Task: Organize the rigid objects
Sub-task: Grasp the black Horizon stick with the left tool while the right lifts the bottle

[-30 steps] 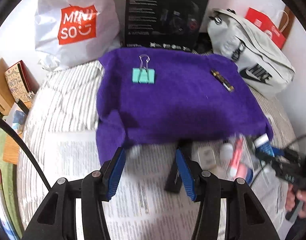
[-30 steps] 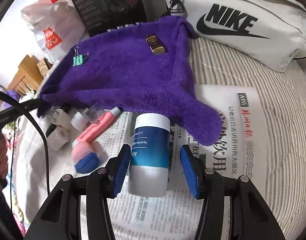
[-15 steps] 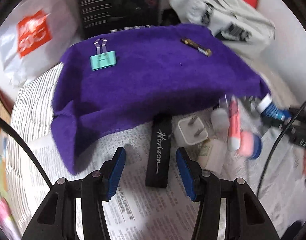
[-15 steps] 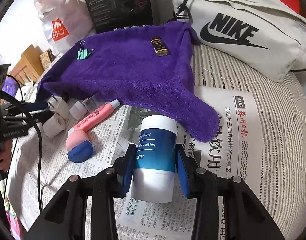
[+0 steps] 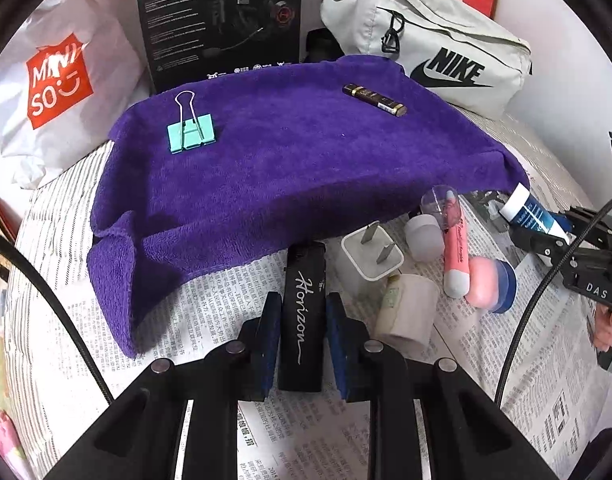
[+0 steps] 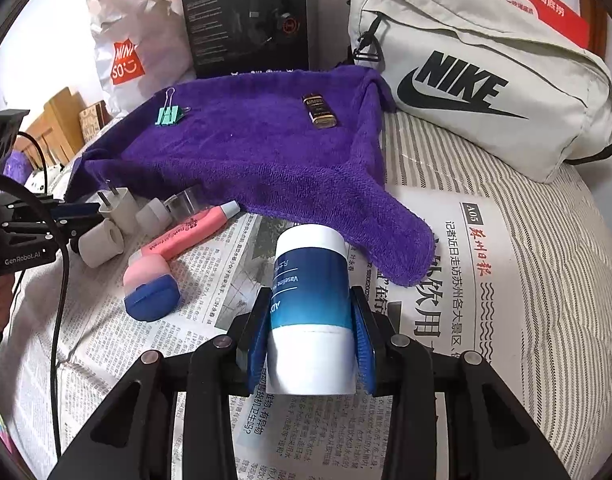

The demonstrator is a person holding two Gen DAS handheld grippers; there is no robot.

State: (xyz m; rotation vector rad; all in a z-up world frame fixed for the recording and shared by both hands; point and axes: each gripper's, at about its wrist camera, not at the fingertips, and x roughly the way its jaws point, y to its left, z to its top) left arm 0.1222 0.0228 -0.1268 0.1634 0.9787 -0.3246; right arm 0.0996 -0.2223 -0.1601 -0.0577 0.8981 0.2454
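The purple towel (image 5: 306, 168) is the landmark. Just in front of its near edge, on newspaper (image 5: 209, 320), the left gripper (image 5: 301, 332) has just clamped its blue pads onto the black Horizon case (image 5: 303, 316). Off the towel's right corner, the right gripper (image 6: 310, 332) grips the blue-and-white bottle (image 6: 310, 300) (lying tilted).

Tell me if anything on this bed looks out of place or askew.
The purple towel is rumpled, one corner drooping onto the newspaper. Only the green binder clip and a small dark gold-trimmed case lie on it; the other small items sit jumbled below its edge.
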